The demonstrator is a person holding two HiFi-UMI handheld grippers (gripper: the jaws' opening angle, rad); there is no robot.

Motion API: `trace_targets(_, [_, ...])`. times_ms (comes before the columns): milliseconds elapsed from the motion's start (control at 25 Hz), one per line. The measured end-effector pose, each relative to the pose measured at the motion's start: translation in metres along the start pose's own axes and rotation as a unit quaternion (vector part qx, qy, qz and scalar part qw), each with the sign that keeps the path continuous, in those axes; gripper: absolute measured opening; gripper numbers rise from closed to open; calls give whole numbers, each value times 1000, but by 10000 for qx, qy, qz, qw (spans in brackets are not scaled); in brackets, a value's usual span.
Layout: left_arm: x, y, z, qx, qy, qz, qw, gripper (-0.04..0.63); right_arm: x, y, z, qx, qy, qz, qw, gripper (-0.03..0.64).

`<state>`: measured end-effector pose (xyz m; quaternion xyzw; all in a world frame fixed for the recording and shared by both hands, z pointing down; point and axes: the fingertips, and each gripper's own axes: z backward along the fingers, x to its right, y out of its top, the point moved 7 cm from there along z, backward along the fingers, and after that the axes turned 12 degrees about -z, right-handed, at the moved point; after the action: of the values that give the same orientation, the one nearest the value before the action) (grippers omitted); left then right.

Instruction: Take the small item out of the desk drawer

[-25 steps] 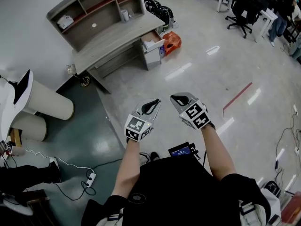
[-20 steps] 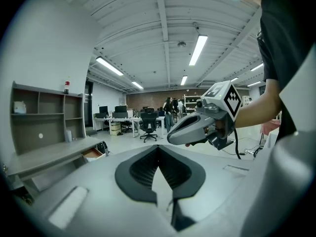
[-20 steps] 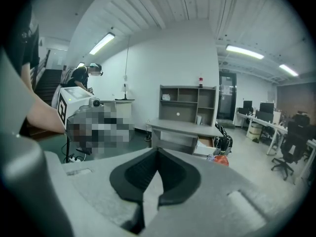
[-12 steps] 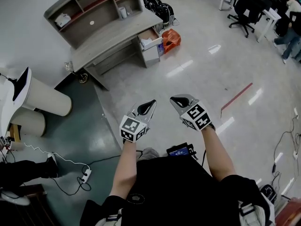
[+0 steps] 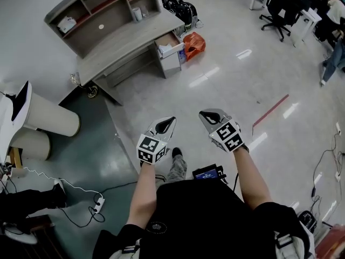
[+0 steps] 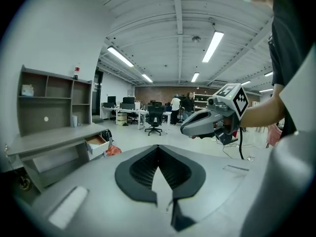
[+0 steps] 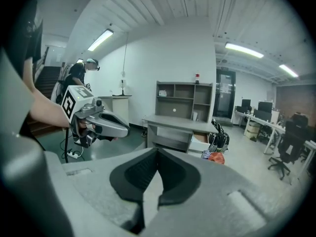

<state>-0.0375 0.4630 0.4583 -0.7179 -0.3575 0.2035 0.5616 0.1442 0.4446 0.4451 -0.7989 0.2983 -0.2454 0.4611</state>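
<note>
Drawer [image 5: 168, 43] open at right end of table [image 5: 124, 42], well apart from both grippers. Item inside not discernible. Left hand-held gripper [image 5: 170, 120], right hand-held gripper [image 5: 202, 113]: jaws closed, empty.

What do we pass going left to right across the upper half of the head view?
White cylinder → desk → open drawer → orange bag → black office chair.
</note>
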Motion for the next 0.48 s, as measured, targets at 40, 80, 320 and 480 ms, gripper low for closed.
trace_targets(40, [-4,-1,-2,1,-41,12,10000,3,3,0,-4,-4,-11,-54,10000,3])
trace_targets(80, [-9,-2,-5,4,-84,6,10000,3,6,2,-8,-20,-22,-95,10000,3])
trace_targets(320, [-51,-4,-26,41,-276,-76,9996,3,23,23,-44,-242,-107,-7,9996,3])
trace_targets(480, [-85,-8,-40,35,-326,-55,9994,3,33,42,-73,-284,-199,44,9994,3])
